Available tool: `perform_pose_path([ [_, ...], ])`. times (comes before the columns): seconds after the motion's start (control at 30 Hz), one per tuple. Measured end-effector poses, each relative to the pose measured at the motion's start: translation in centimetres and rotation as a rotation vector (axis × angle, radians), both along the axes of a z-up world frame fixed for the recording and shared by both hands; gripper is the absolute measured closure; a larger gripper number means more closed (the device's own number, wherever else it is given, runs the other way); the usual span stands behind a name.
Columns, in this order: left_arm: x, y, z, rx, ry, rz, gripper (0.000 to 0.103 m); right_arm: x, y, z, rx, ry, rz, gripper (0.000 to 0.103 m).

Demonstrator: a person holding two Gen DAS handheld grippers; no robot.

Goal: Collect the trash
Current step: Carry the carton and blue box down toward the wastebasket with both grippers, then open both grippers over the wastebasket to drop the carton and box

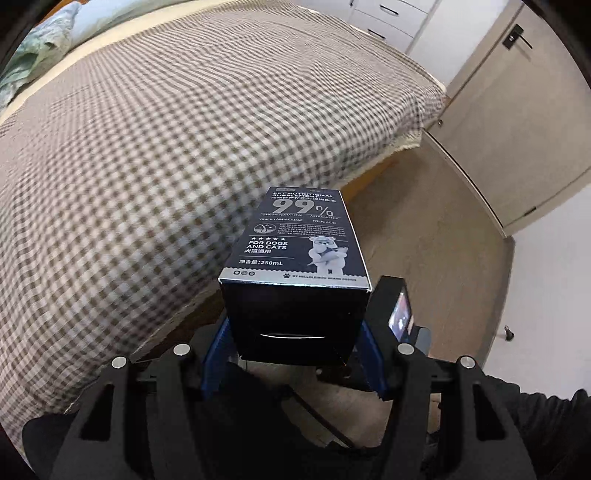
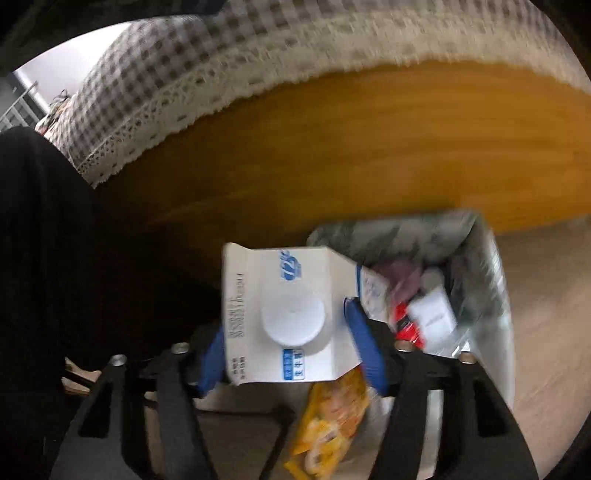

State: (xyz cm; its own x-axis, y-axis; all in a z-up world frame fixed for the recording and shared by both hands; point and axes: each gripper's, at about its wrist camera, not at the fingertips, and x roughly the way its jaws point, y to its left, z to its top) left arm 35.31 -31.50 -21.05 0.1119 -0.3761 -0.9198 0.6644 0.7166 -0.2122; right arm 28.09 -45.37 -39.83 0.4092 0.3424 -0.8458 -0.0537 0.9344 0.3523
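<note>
My left gripper (image 1: pixel 293 350) is shut on a dark pet-supplement box (image 1: pixel 295 258), held level in the air beside the bed. My right gripper (image 2: pixel 288 354) is shut on a white milk carton (image 2: pixel 284 314) with a round white cap and holds it over the near edge of a trash bin (image 2: pixel 491 280) lined with a clear bag. The bin holds a yellow snack wrapper (image 2: pixel 328 417), a red item (image 2: pixel 406 325) and a small white box (image 2: pixel 432 317). The right wrist view is blurred by motion.
A bed with a brown-checked cover (image 1: pixel 166 129) fills the left. Its wooden side panel (image 2: pixel 351 147) stands right behind the bin. Wood floor (image 1: pixel 424 240), a door (image 1: pixel 517 129) and white drawers (image 1: pixel 391 14) lie to the right. The person's dark clothing (image 2: pixel 37 258) is at left.
</note>
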Motion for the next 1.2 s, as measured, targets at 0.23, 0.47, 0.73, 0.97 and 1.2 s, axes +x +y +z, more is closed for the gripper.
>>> perform_pose_path([
  [0.23,0.6,-5.1,-4.7,0.08,0.103,-0.101,0.045,-2.2,-1.0,0.7,0.033,0.057,-0.083,0.028],
  [0.47,1.1,-10.9,-9.1,0.143,0.175,-0.165,0.045,-6.3,-6.3,3.2,0.05,0.062,-0.265,0.028],
  [0.73,0.5,-14.1,-13.9,0.228,0.203,-0.193,0.045,-7.4,-7.3,0.7,0.222,0.108,-0.275,0.05],
  [0.97,0.5,-16.1,-16.6,0.269,0.235,-0.223,0.044,-7.5,-7.7,0.9,0.224,0.17,-0.061,0.066],
  [1.2,-0.4,-19.9,-20.6,0.397,0.152,-0.249,0.044,-8.6,-10.4,3.7,0.203,0.144,-0.193,0.046],
])
